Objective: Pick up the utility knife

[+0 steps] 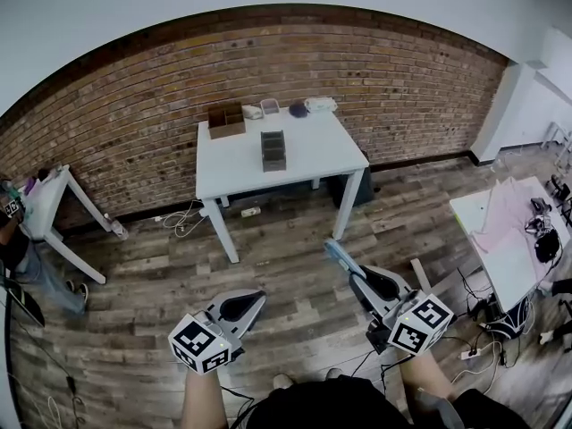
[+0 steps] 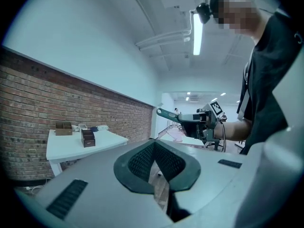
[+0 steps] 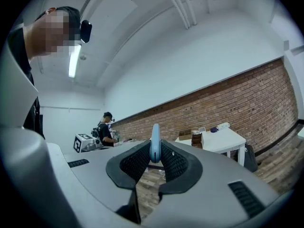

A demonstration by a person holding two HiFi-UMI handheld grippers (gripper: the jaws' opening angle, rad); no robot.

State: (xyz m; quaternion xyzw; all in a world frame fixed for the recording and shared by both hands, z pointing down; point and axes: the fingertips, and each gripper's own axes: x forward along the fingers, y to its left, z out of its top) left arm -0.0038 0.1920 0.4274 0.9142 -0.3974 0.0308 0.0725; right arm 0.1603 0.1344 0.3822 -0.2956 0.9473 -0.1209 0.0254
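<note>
The utility knife point(image 1: 340, 256) is a slim light-blue handle. It sticks forward out of my right gripper point(image 1: 360, 277), which is shut on it, low over the wooden floor and well short of the white table point(image 1: 234, 170). In the right gripper view the knife point(image 3: 155, 145) stands upright between the dark pads point(image 3: 174, 161). From the left gripper view the knife point(image 2: 166, 113) and the right gripper point(image 2: 186, 121) show across from me. My left gripper point(image 1: 257, 297) hangs at the lower left, its jaws point(image 2: 153, 144) shut with nothing in them.
On the white table stand a dark organiser box point(image 1: 273, 150), a brown open box point(image 1: 226, 121) and small items by the brick wall. A second white table point(image 1: 506, 259) with pink papers is at right, a small table point(image 1: 46, 206) and a person point(image 1: 20, 256) at left. Cables lie on the floor.
</note>
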